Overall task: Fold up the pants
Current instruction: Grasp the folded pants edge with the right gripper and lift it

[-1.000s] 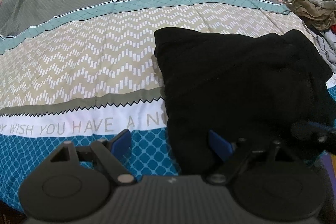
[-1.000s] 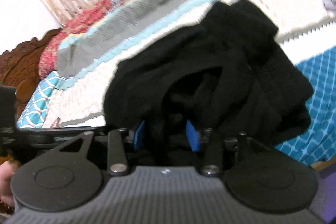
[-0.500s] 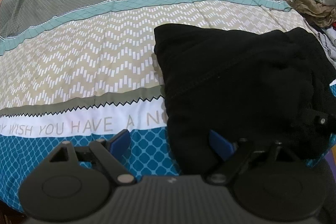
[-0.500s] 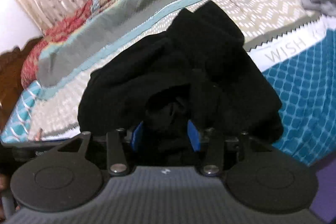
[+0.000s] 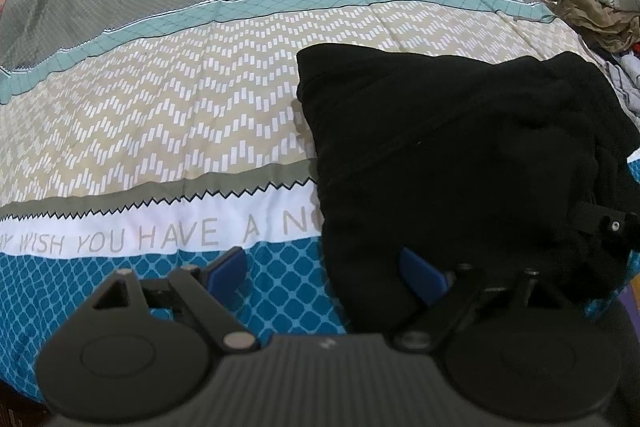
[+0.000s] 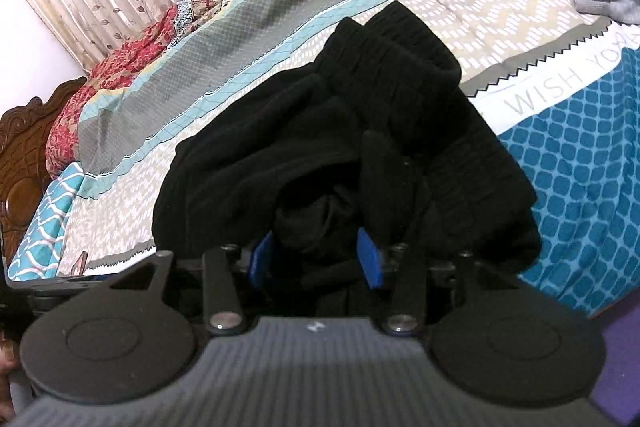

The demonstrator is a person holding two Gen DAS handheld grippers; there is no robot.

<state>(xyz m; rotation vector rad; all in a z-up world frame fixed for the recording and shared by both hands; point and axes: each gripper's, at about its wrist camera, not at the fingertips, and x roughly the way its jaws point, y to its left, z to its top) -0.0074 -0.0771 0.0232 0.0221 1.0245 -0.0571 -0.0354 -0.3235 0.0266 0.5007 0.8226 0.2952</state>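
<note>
Since a second ago, the right gripper point(image 6: 316, 259) has swung so that its view takes in more of the curtain and the bed's far side, while the black pants point(image 5: 460, 163) have settled flatter on the patterned bedspread point(image 5: 168, 115); the left gripper's view is nearly unchanged. Seen from the left wrist, the pants lie as a folded dark block on the bedspread, ahead and to the right of the left gripper point(image 5: 324, 267), their near-left edge running down between its two blue pads. That gripper stands wide open: its left pad point(image 5: 226, 265) hovers over bare blue-checked cloth and its right pad point(image 5: 420, 267) sits over the black fabric, with no sign of a pinch. From the right wrist, the pants bunch up directly in front, ribbed cuffs at the far end, and a thick fold of black cloth fills the gap between the right gripper's blue pads point(image 6: 370, 263), which are closed about halfway onto it. Part of the right gripper also shows at the right edge of the left view, half buried in fabric. Folds and seams within the black cloth are hard to read. A heap of other clothes point(image 5: 596, 7) lies well apart at the bed's far right corner, cut off by the frame.
</note>
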